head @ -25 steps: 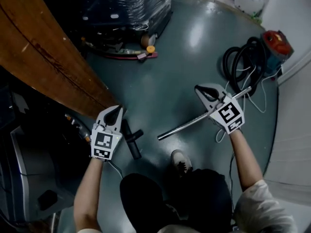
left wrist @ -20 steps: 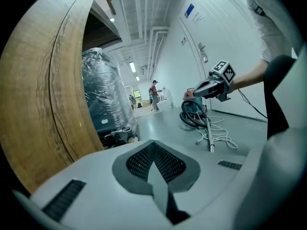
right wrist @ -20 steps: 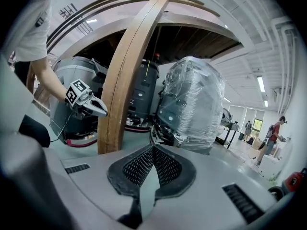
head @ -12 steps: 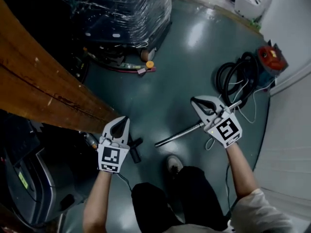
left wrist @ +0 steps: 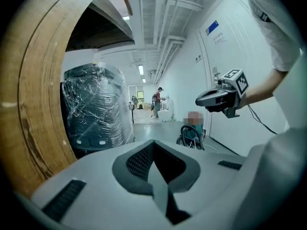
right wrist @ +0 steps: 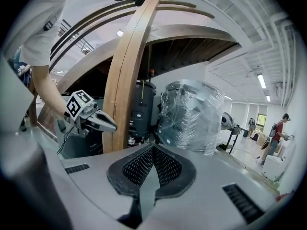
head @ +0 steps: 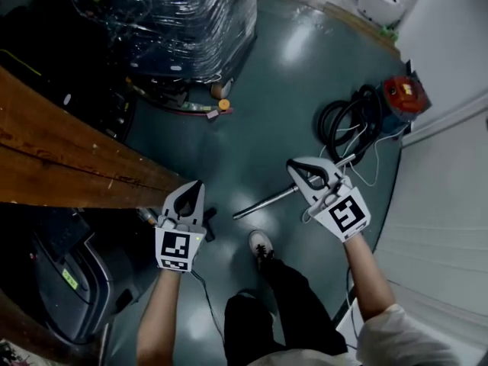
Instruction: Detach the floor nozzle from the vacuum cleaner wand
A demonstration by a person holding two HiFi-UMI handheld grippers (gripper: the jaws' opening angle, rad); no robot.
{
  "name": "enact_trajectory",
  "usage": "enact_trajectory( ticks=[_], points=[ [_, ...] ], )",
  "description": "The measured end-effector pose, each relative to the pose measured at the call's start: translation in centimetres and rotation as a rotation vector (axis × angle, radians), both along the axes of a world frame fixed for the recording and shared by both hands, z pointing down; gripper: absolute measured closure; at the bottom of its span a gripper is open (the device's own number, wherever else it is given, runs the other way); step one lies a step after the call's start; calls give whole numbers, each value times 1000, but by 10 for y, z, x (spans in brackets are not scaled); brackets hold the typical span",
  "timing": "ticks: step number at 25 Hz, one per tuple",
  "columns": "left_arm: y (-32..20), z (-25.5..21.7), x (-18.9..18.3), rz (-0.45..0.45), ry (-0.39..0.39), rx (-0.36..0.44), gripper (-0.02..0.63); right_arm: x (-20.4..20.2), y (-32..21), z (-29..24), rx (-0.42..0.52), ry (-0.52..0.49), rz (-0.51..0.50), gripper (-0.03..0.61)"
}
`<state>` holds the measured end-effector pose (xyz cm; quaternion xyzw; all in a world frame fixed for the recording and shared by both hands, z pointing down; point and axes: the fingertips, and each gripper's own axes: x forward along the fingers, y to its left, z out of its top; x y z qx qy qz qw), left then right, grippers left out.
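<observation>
Left gripper [head: 194, 188] and right gripper [head: 293, 165]: jaws closed on nothing, held clear above the floor. Below, the floor nozzle [head: 208, 227] lies near the wand [head: 263, 202], apparently unjoined, so detachment seems complete. Beyond: hose [head: 343, 124], vacuum cleaner [head: 400, 97].

I have stood up and lifted my left tool [head: 197, 184] and right tool [head: 293, 165] high off the floor [head: 282, 90]. The wand [head: 263, 202] and the floor nozzle [head: 208, 225] now lie farther below and look smaller. My left tool now covers most of the nozzle, and my shoe [head: 261, 246] sits nearer the wand's end.
</observation>
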<state>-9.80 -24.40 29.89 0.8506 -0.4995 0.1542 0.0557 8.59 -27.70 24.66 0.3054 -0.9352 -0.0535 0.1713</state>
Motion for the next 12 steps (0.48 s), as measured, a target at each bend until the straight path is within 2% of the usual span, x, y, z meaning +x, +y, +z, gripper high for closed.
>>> enact_trajectory(
  ticks=[12],
  points=[
    [25, -171, 0, -52, 27, 17, 612, 9, 28, -163, 16, 15, 43, 551]
  ],
)
